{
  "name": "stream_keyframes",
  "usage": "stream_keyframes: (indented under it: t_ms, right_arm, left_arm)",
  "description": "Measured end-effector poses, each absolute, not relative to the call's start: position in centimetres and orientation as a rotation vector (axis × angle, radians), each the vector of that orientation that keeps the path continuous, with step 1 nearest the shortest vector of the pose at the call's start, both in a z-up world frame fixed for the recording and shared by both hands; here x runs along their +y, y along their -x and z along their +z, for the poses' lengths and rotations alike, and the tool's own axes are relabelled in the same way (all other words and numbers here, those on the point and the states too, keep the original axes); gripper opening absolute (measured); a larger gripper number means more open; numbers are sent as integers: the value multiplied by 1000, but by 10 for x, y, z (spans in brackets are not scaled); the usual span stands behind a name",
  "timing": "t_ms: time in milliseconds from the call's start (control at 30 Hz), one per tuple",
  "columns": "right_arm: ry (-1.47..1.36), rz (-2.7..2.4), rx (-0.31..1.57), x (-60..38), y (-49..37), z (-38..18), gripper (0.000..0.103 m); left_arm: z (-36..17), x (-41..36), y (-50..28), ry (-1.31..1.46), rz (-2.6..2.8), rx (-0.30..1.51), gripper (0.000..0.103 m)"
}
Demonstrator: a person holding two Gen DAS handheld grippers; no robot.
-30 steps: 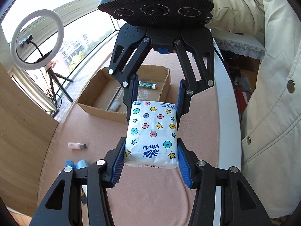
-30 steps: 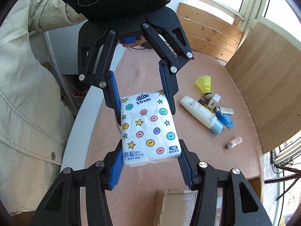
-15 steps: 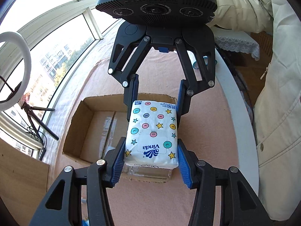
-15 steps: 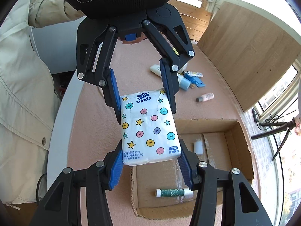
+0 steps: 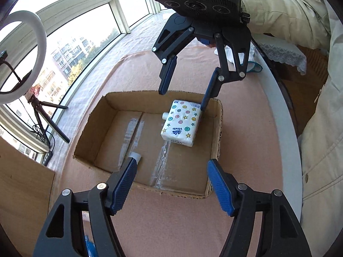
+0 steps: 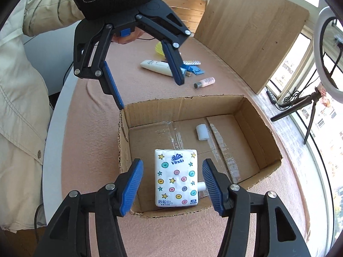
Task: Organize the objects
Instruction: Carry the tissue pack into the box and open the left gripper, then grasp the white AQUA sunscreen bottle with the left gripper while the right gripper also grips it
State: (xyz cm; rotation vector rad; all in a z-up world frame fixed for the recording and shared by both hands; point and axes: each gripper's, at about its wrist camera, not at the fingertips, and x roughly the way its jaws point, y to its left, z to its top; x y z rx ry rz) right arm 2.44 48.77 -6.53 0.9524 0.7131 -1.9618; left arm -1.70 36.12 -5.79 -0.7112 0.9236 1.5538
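Note:
A white Vinda tissue pack (image 5: pixel 181 124) with coloured dots and stars lies flat inside the open cardboard box (image 5: pixel 90 128). It also shows in the right wrist view (image 6: pixel 175 181), near the box's wall (image 6: pixel 123 145). My left gripper (image 5: pixel 171 182) is open and empty above the box's near edge. My right gripper (image 6: pixel 170 181) is open and empty, its fingers apart on either side above the pack. A small white bottle (image 6: pixel 202 131) lies on the box floor, and another white item (image 6: pixel 201 186) sticks out from under the pack.
On the pink tablecloth beyond the box lie a white tube (image 6: pixel 157 66), a small pink bottle (image 6: pixel 204 82), blue items (image 6: pixel 194 69) and a yellow shuttlecock (image 6: pixel 158 48). A wooden board (image 6: pixel 250 36) stands behind them. A ring light on a tripod (image 5: pixel 23 51) stands by the window.
Both grippers carried the tissue pack together over the box, then opened. The pack dropped and now lies inside the box. Both grippers have drawn apart.

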Motion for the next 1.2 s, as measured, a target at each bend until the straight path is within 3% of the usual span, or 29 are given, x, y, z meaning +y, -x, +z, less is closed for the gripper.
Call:
stream_keyframes:
  t_ms: [333,567,700,967,1200]
  right_arm:
    - [-1029,-2105,733,439,-15,-67,56]
    - [-1073,-2169,810,349,9,-65,67]
    - [-1146,-2180,787,288,36,-70,67]
    - [-1422,-2255,696,256,148,-98,67]
    - [-1520,-2204,885,237,188,-135,67]
  left_arm:
    - [-75,251,8,744,1669,817,79]
    - [-89,144,10,737,1862,711,83]
    - [-96,102,27,765,2105,630,94]
    - [-130,93,62,872,2430,518,97]
    - [-155,99,79,985,2330,481,97]
